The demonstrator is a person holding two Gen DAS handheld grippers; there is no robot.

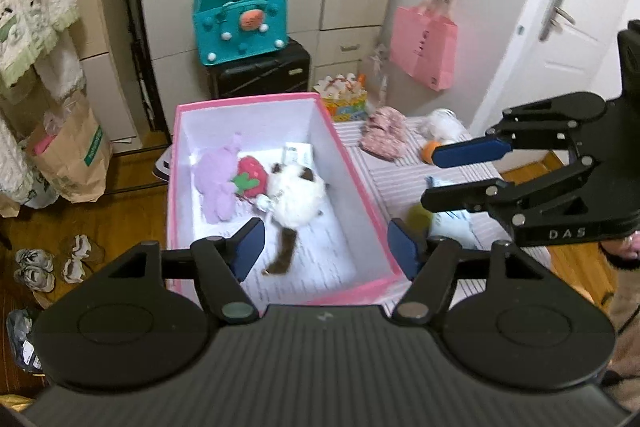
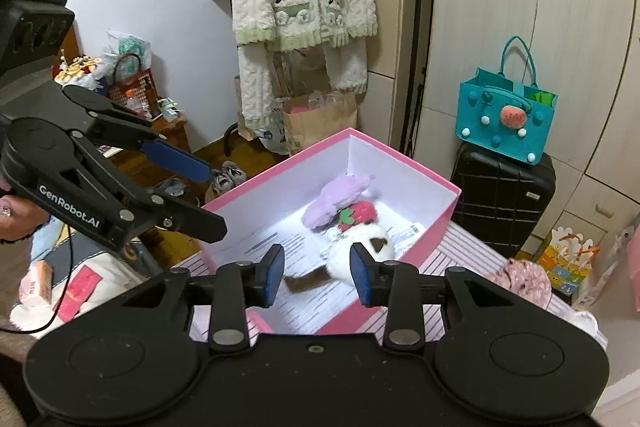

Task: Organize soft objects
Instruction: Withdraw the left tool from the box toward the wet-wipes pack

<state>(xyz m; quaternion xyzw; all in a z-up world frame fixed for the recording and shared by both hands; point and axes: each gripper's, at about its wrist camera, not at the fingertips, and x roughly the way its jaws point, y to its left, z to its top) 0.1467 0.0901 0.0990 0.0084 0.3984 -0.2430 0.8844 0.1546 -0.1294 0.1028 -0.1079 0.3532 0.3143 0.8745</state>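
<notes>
Plainly, nothing is being held by the left gripper [image 1: 326,251]: its blue fingers [image 1: 250,245] are being kept widely apart, with only air between them. Beyond the gap, the pink box [image 1: 360,187] is being seen from above, standing on a striped cover [image 1: 400,171]. Inside it, a white and brown plush [image 1: 296,199] is lying nearest the fingers, clearly apart from them, with a red strawberry plush [image 1: 252,181] touching its left side and a purple plush [image 1: 218,183] further left. The right gripper [image 2: 318,277] is likewise being kept empty, its blue pads [image 2: 274,277] being held moderately apart; the white plush is showing through the gap, lower down in the box and untouched. To the right of the box, on the cover, a pink patterned soft item [image 1: 384,133] and a white soft toy [image 1: 440,125] are lying well apart from both grippers.
</notes>
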